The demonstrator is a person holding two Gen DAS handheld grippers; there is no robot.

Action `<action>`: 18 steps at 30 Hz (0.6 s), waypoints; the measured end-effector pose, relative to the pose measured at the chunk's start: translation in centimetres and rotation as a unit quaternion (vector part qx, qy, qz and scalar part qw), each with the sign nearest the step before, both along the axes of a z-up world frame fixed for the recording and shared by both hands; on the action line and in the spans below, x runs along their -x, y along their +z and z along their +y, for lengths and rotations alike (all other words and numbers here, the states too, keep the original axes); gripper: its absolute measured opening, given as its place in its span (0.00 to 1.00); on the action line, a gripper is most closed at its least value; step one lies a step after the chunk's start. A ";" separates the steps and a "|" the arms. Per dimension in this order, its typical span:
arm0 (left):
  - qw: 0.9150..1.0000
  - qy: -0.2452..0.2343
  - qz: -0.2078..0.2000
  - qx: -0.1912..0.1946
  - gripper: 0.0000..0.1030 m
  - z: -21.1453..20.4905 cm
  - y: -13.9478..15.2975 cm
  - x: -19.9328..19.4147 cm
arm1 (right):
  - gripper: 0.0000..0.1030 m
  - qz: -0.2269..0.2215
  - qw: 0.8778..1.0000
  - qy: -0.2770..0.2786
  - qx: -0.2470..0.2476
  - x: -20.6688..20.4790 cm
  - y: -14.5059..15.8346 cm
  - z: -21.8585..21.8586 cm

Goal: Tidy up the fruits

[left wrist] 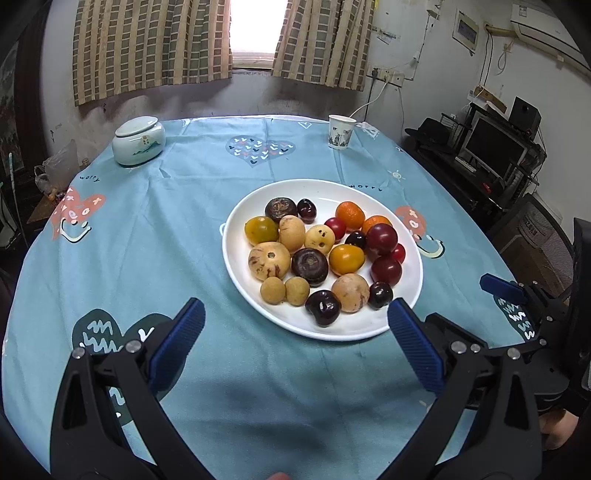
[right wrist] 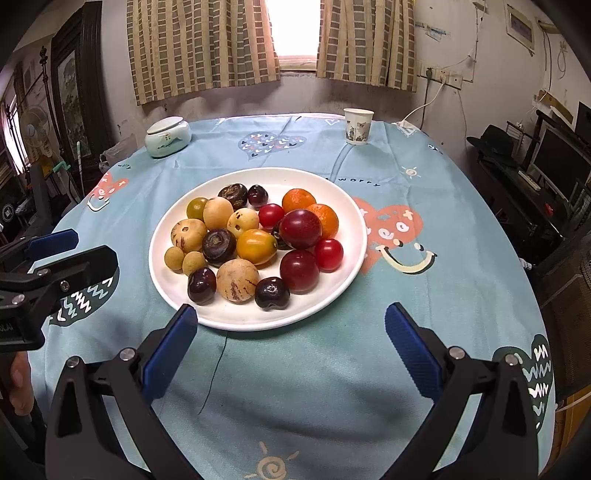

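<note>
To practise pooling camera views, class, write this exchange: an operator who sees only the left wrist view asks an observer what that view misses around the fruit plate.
Operator: I see just one blue pad of the right gripper. Is it open?
Observer: Yes. The right gripper is wide open and empty, at the near rim of the plate.
Operator: Anything beyond the table's left side?
Observer: A fan stands there.

Ahead of me a stained wall carries checked curtains parted over a glaring window. To my right stand a dark desk with a monitor, and a wall air conditioner.
</note>
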State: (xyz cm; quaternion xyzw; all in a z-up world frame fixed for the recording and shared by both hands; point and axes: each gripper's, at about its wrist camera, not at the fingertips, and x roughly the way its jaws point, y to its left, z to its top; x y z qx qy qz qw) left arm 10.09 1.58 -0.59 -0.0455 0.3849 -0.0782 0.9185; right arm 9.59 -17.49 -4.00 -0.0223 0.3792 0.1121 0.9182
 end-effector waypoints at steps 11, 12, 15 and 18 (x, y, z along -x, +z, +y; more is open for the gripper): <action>1.000 -0.015 0.005 -0.010 0.98 -0.8 -0.3 -0.1 | 0.99 0.009 1.000 -0.002 -0.005 -0.1 -0.2 -0.1; 1.000 -0.016 0.005 -0.011 0.98 -0.9 -0.3 -0.1 | 0.99 0.010 1.000 -0.003 -0.005 -0.2 -0.3 -0.1; 1.000 -0.016 0.005 -0.012 0.98 -0.9 -0.3 0.0 | 0.99 0.013 1.000 -0.003 -0.006 -0.2 -0.3 -0.2; 1.000 -0.016 0.006 -0.012 0.98 -0.9 -0.3 0.0 | 0.99 0.013 1.000 -0.003 -0.005 -0.2 -0.4 -0.2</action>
